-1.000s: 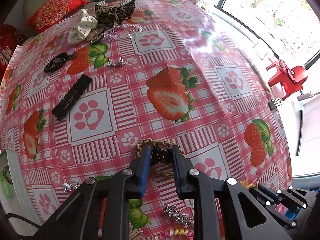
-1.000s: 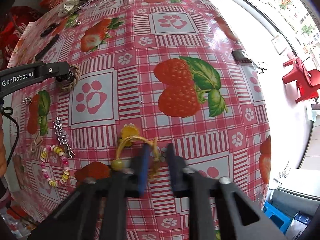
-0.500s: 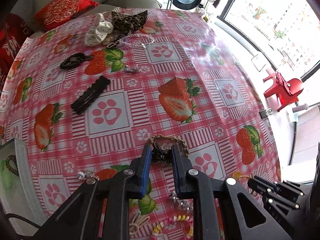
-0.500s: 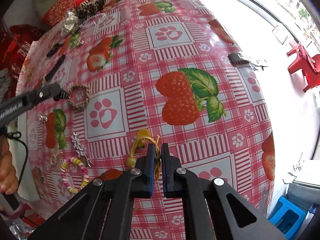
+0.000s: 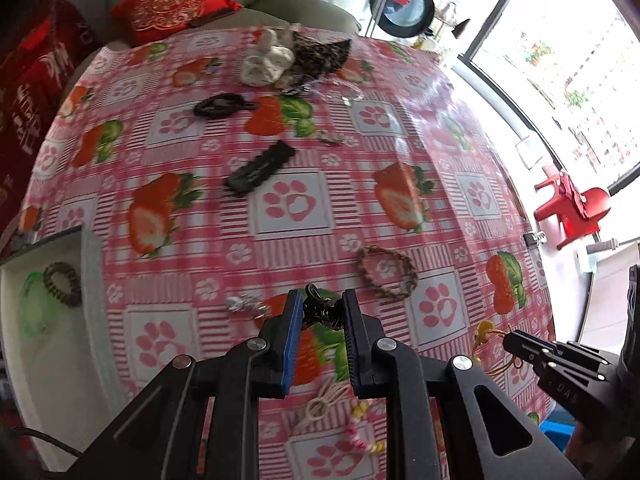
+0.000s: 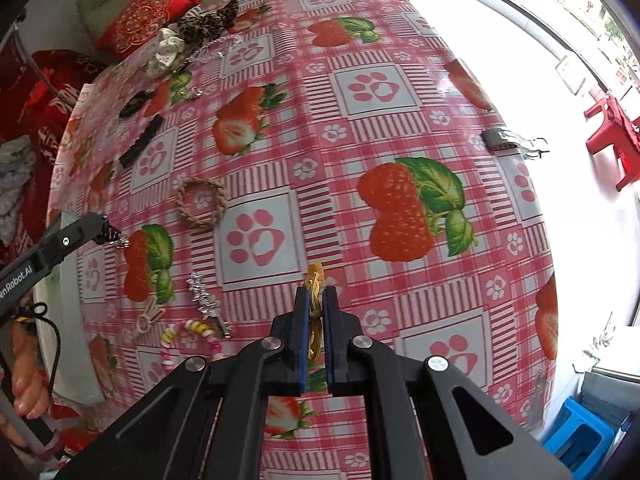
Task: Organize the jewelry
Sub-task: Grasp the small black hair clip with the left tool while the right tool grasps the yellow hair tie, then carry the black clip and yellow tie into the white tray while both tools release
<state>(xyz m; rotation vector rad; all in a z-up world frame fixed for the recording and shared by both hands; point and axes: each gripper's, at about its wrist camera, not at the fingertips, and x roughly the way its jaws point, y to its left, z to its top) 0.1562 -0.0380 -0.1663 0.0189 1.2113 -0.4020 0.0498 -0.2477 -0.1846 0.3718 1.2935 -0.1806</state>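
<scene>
A small dark hair clip [image 5: 320, 314] sits clamped between the jaws of the left gripper [image 5: 320, 312], held above the tabletop [image 5: 400, 152]. The right gripper [image 6: 316, 312] has its jaws pressed together on a yellow cord bracelet [image 6: 315, 288], also held above the cloth. A braided rope bracelet [image 5: 386, 270] lies just beyond the left gripper. At the left edge stands a white tray [image 5: 90, 264] holding a dark beaded bracelet [image 5: 62, 283].
</scene>
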